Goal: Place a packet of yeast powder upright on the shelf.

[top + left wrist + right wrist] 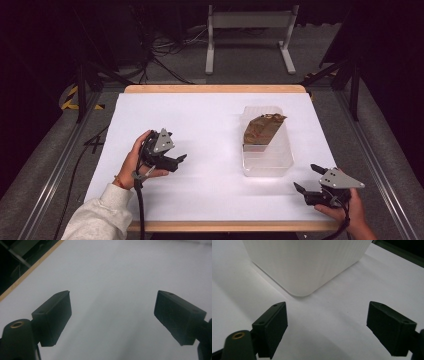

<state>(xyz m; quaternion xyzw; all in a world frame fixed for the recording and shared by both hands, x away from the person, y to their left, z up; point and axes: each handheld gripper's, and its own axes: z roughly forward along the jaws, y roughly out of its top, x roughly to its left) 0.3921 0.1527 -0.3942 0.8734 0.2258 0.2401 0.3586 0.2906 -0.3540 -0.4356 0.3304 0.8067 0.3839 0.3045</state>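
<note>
**Both tools held released beside a clear tub on a white desk**

On the white desk, seen from the high view, a clear plastic tub is set toward three o'clock of the surface's centre, its long side running toward twelve o'clock. A crumpled brown paper bag is seen lying inside the tub, in the half nearer twelve o'clock, tilted so that one corner rises to the rim.

The left tool is held at about eight o'clock of the desk's centre, gripped in the person's left hand, with a pale sleeve entering from six o'clock. Its jaws are pointed toward three o'clock, well apart from the tub. In the left gripper view the left tool is shown released, with its jaws spread wide and nothing but bare white desk between them; a wooden edge of the desk is seen at ten o'clock of that view.

The right tool is held at about five o'clock of the desk's centre, near the desk's front edge, in the person's right hand. Its jaws are pointed toward ten o'clock, at the tub's near corner. In the right gripper view the right tool is likewise shown released, jaws wide, nothing gripped, with the tub's rounded corner seen just ahead at twelve o'clock, apart from both jaws.
</note>
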